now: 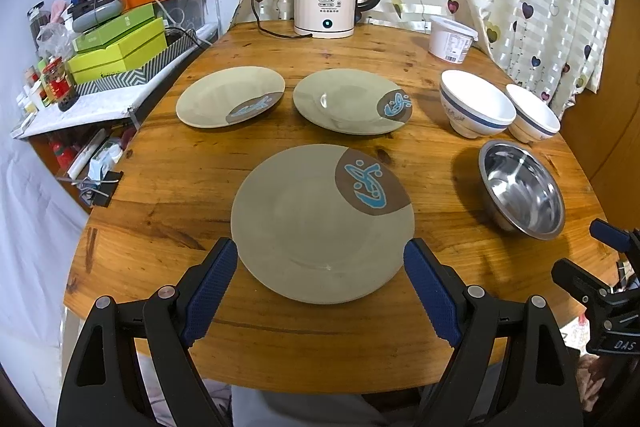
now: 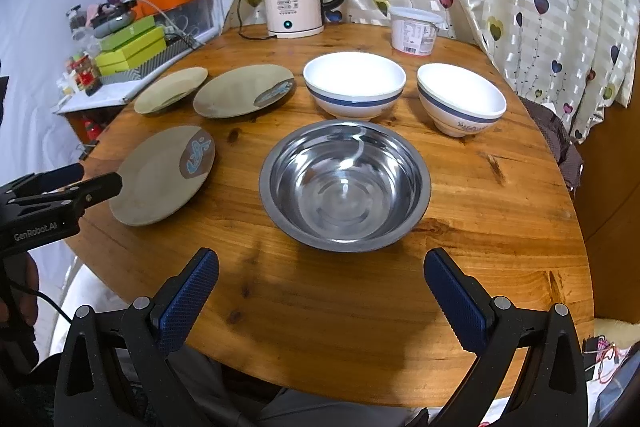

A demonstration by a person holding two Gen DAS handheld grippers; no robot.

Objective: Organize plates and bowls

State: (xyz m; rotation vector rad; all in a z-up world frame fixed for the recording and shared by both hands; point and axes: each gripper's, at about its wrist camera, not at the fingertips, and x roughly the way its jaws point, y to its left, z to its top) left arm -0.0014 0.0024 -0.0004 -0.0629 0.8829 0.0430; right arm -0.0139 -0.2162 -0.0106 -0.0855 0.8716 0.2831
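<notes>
Spread wide, the left gripper [image 1: 320, 267] is being held empty at six o'clock, its blue pads flanking the nearest plate [image 1: 320, 227]. Two more plates [image 1: 230, 97] [image 1: 348, 103] are lying at twelve o'clock.

Likewise wide and empty, the right gripper [image 2: 322, 275] is being held before the steel bowl [image 2: 344, 185]; two white bowls [image 2: 354, 85] [image 2: 460, 99] are sitting at twelve and one o'clock.
</notes>
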